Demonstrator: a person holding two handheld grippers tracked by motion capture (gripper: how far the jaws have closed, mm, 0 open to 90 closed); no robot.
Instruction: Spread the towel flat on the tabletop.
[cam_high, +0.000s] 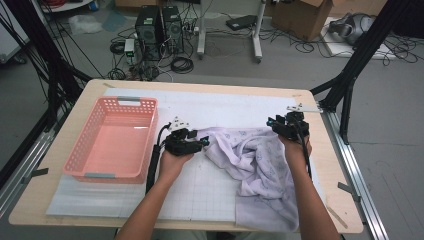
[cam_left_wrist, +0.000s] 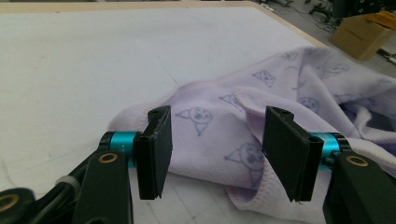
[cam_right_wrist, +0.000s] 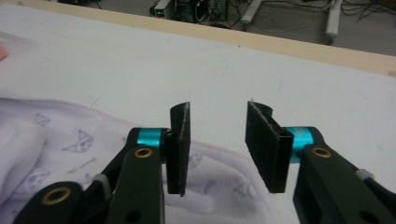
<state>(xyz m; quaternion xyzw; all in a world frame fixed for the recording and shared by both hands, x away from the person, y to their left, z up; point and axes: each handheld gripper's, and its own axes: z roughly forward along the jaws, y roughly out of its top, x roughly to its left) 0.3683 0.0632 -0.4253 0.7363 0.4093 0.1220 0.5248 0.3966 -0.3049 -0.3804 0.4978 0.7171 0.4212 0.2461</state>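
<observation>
1. Left claw (cam_left_wrist: 212, 154): jaws apart, nothing pinched. In the left gripper view the pads stand either side of a raised fold of the lilac cloth (cam_left_wrist: 261, 112), which lies beyond and under them, not pressed. Likely reason: the claw is set at the cloth's left end so it can take that edge without reaching.

2. Right claw (cam_right_wrist: 218, 149): jaws also apart, gap empty. In the right gripper view the cloth's hemmed edge (cam_right_wrist: 219, 149) runs below and behind the pads, with bare white mat past the tips. It sits above the hem rather than on it; judged to be lining up for a fresh bite at the far edge.

3. High view: left claw (cam_high: 200, 141) at the cloth's left tip, right claw (cam_high: 280, 125) at its upper right corner, well apart. Holding opposite ends looks meant for spreading or folding the piece.

4. Cloth (cam_high: 255, 165): crumpled on the white mat, right of centre on the counter (cam_high: 210, 86), its lower part trailing toward the person's side. Bunched, so the edges must be found first.

5. Pink basket (cam_high: 112, 137): left of the left claw, apart from the cloth, nothing visible inside. Probably the destination, kept clear of the working area.
</observation>
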